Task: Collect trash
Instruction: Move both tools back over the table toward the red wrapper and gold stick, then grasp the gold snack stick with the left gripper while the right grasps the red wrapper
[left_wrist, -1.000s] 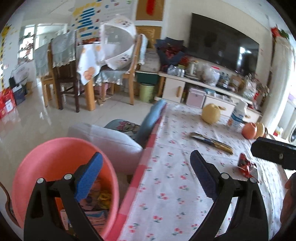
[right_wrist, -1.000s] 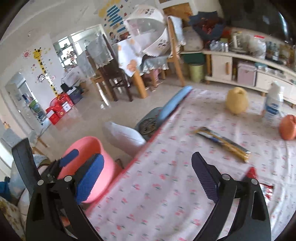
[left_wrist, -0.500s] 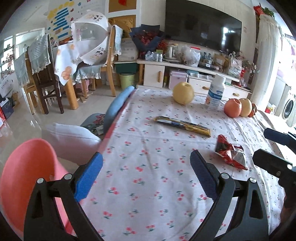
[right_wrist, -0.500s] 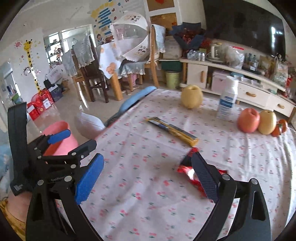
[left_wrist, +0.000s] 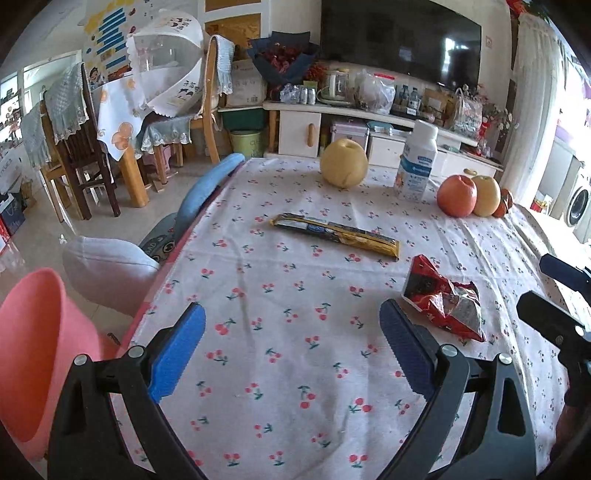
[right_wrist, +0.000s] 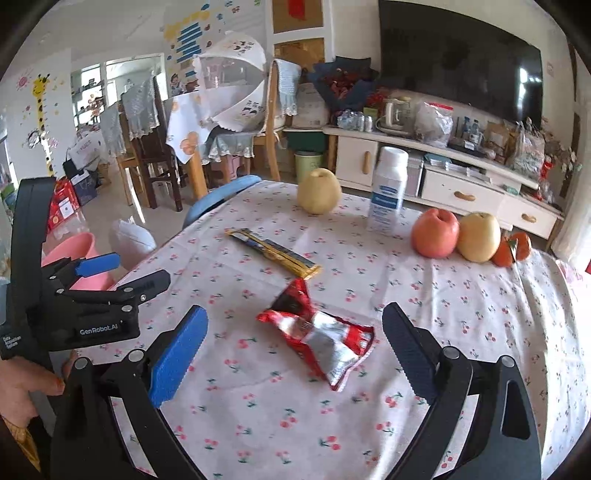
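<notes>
A crumpled red snack wrapper (right_wrist: 321, 336) lies on the cherry-print tablecloth (right_wrist: 461, 332), just ahead of and between the fingers of my open, empty right gripper (right_wrist: 295, 354). It also shows in the left wrist view (left_wrist: 445, 299), ahead and to the right of my open, empty left gripper (left_wrist: 293, 350). A long yellow and black wrapper (left_wrist: 336, 234) lies flat farther back (right_wrist: 273, 253). A pink bin (left_wrist: 33, 354) stands on the floor beside the table's left edge (right_wrist: 75, 251). The left gripper (right_wrist: 96, 266) shows at the left of the right wrist view.
At the table's far side stand a yellow pear (left_wrist: 343, 162), a white bottle (left_wrist: 415, 162), a red apple (left_wrist: 456, 194), another pear (left_wrist: 485, 194) and small oranges (right_wrist: 513, 249). A blue chair (left_wrist: 207, 188) and a white cushion (left_wrist: 107, 269) sit by the left edge.
Both grippers have swung right, from over the pink bin to over the table. The red wrapper now lies between the right gripper's fingers. Both stayed open.
</notes>
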